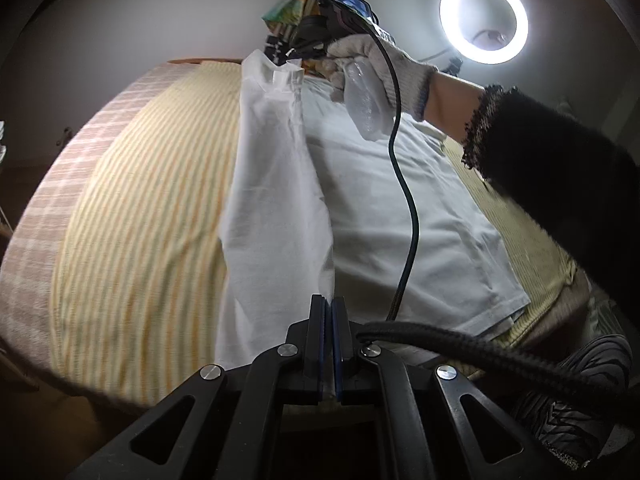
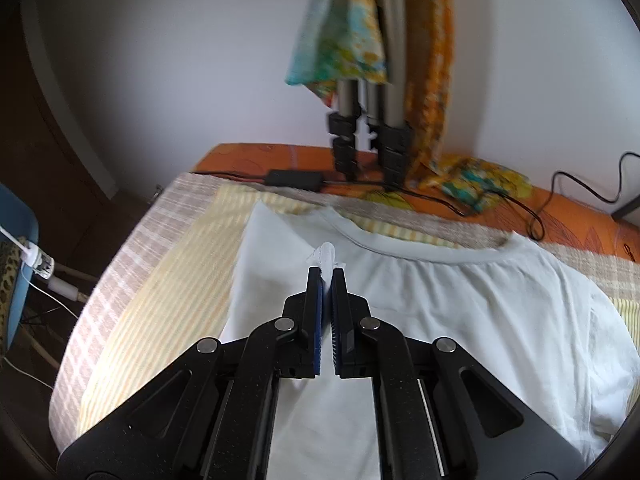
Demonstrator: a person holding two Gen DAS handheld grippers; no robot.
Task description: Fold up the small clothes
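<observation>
We hold the white shirt (image 1: 276, 208) in both tools, left tool (image 1: 328, 308) and right tool (image 2: 327, 276) each clamped on its lifted side. The rest lies on the bed (image 1: 132, 208). In our judgement, both should travel level toward three o'clock, keeping the edge taut.

One white T-shirt (image 2: 460, 312) lies on one striped yellow cloth (image 1: 140, 240) with a checked border. Two grippers show: the left gripper (image 1: 328, 308) and the right gripper (image 2: 327, 276), each with two fingers. One gloved hand (image 1: 372, 72) (on the far side) appears, and one ring light (image 1: 483, 19). One tripod (image 2: 370, 136), one black power adapter (image 2: 295, 179) and two patterned cloths stand far off.
</observation>
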